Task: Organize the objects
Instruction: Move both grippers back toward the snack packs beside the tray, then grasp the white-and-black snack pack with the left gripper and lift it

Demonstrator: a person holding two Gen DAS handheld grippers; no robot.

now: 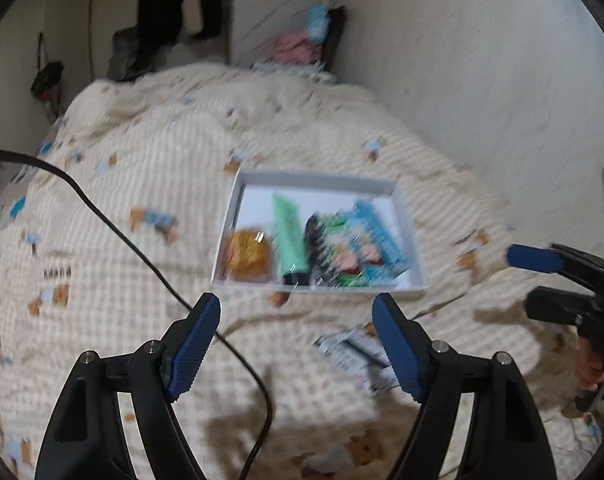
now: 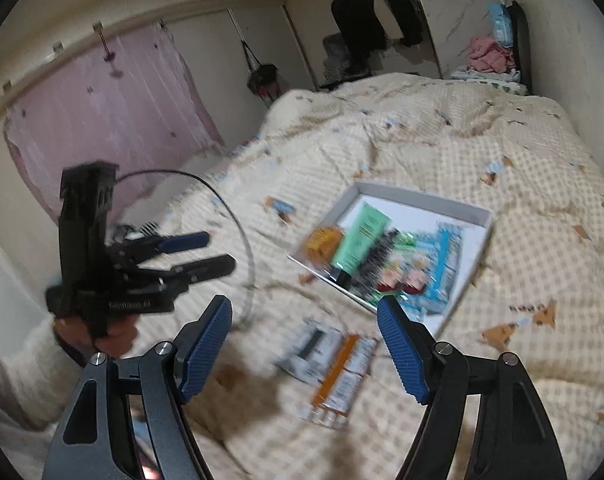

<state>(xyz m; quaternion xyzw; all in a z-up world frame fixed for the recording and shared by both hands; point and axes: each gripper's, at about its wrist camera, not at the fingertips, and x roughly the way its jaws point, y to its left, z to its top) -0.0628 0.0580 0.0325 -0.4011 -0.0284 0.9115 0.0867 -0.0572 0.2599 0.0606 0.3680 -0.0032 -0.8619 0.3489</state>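
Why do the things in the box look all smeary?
Left wrist view: motion blur smears the snack packets in the white box. Right wrist view: the flat packet on the quilt is streaked too. Both fisheye views bend the room's edges.

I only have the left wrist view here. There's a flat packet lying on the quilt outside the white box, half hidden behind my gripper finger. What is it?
Observer: The right wrist view shows the flat packet whole: grey-white with an orange stripe; print too blurred to read.
Reviewer: Is it touching the white box?
Observer: No, it lies apart from the white box, on the quilt.
Reviewer: Is my left gripper holding anything?
Observer: No. From the side, the left gripper is open and empty.
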